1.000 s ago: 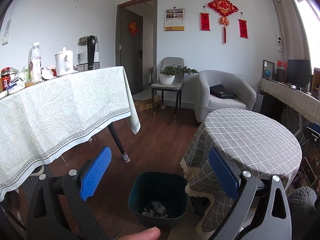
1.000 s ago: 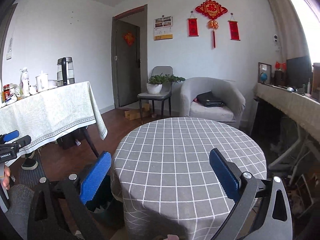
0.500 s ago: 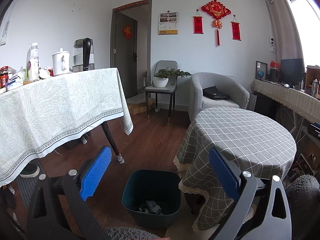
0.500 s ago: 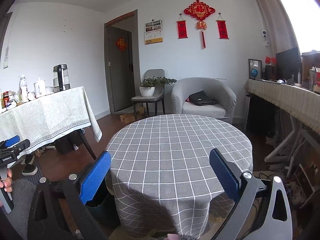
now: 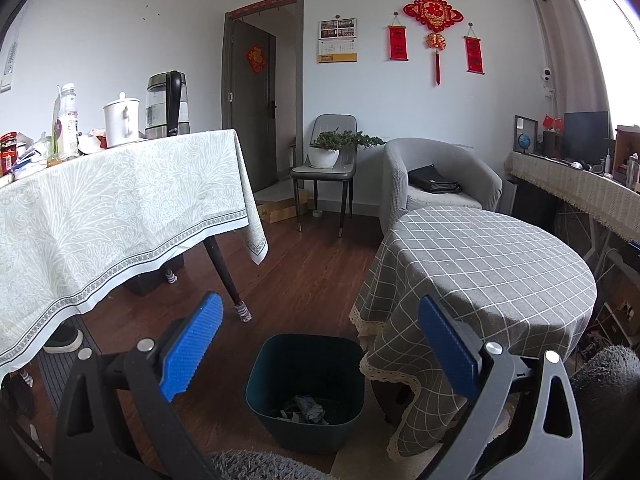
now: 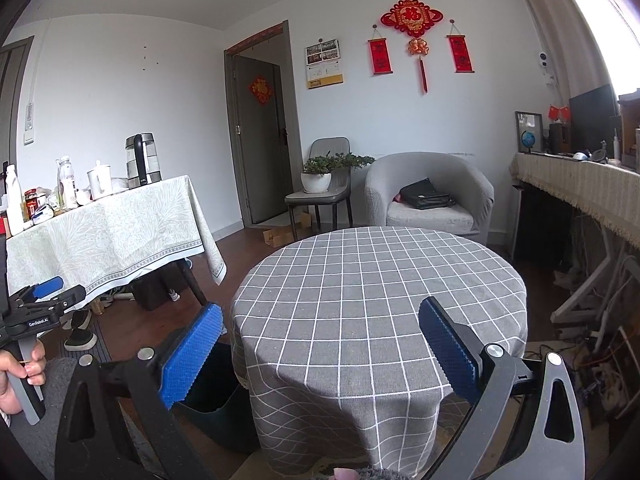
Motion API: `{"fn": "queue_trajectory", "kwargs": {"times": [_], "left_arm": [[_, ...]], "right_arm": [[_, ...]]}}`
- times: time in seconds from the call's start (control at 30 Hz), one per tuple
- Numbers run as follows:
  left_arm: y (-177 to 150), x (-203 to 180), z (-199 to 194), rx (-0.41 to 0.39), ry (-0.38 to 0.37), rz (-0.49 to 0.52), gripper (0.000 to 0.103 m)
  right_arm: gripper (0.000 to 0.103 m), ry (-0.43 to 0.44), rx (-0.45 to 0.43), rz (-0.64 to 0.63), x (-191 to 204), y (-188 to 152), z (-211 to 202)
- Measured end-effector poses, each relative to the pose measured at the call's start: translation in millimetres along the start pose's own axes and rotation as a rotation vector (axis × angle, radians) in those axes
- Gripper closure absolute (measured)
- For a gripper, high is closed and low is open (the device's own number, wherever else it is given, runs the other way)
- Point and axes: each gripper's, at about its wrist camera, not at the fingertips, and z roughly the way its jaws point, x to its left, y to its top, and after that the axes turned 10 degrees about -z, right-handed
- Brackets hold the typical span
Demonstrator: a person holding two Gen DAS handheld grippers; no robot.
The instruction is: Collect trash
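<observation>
Both grippers, left (image 5: 320,340) and right (image 6: 320,344), hang with jaws wide apart and empty, crumpled trash (image 5: 306,410) lies in the bin (image 5: 304,388) beside the bare round worktop (image 6: 380,280), so collection looks finished, calling only for a check.

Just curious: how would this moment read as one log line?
left gripper: open, empty | right gripper: open, empty | bin: holds trash | round table: bare

bin (image 6: 212,396): mostly hidden behind right gripper's left finger + round table (image 6: 376,288) cloth | bin contents (image 5: 304,410): grey crumpled bits, too small to ID | left gripper (image 6: 42,300): cut by frame edge, jaws unclear | desk clutter (image 5: 592,160): too small to tell
</observation>
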Motion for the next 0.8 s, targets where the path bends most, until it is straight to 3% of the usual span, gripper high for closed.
{"fn": "queue_trajectory", "kwargs": {"times": [0.8], "left_arm": [[2.1,4.8,2.6,0.019,-0.004,-0.020,0.003]], "right_arm": [[0.003,0.004,0.002,0.008,-3.3,0.0,0.3]]}}
